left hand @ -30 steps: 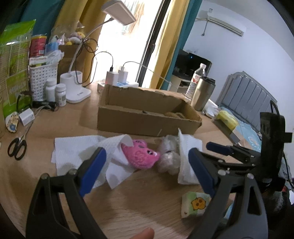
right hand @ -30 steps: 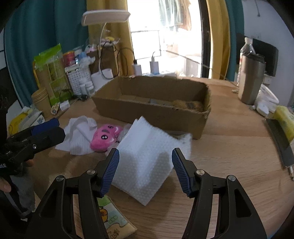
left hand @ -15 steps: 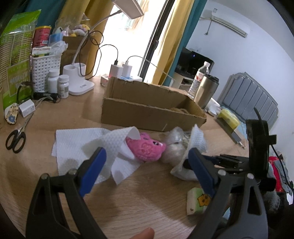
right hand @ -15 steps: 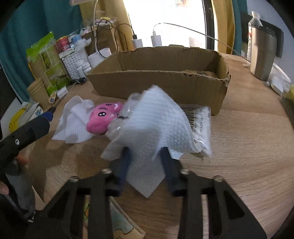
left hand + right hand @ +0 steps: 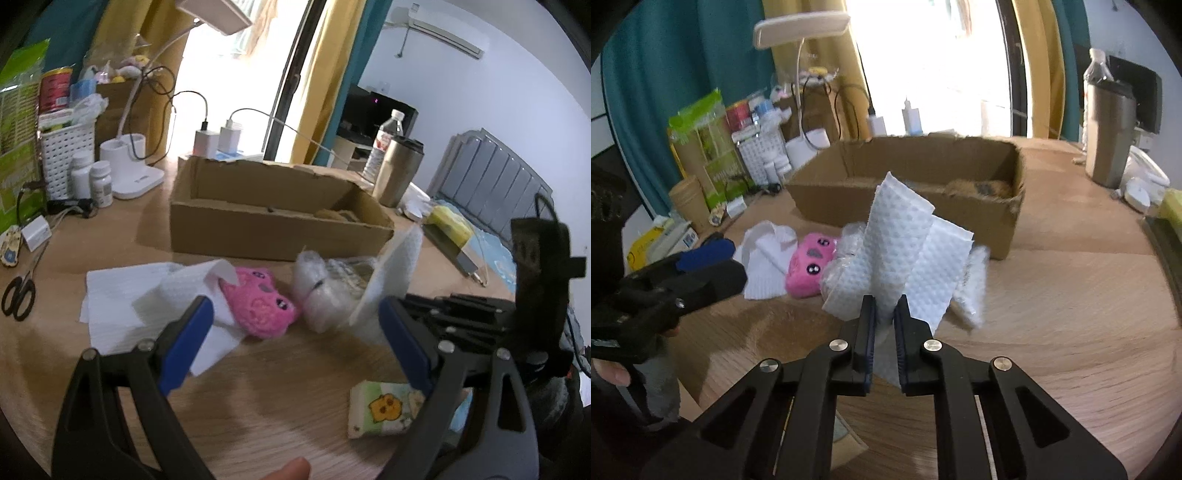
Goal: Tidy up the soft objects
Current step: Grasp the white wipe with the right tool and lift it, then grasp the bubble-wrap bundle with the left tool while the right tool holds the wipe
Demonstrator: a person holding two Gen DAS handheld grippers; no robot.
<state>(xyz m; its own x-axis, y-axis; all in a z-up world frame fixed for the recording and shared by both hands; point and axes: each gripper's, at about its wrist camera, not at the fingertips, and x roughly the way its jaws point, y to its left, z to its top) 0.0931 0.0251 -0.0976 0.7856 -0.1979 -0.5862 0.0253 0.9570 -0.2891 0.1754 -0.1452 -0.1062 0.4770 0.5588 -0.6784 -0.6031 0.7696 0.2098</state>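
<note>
Right gripper (image 5: 884,314) on paper towel (image 5: 897,236)

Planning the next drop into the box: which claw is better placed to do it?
Right. The right claw is already shut on the tissue, with the box straight ahead. The left claw is open and empty.

Both wrist views face the cardboard box (image 5: 277,236) from nearby.

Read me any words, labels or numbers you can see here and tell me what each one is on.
"5": a dark mark like this digit on the pink plush toy.
Green printed snack bag: print too blurred to read.
Red tin can: label unreadable.
Clear plastic water bottle: label too small.
Nothing else is readable.
</note>
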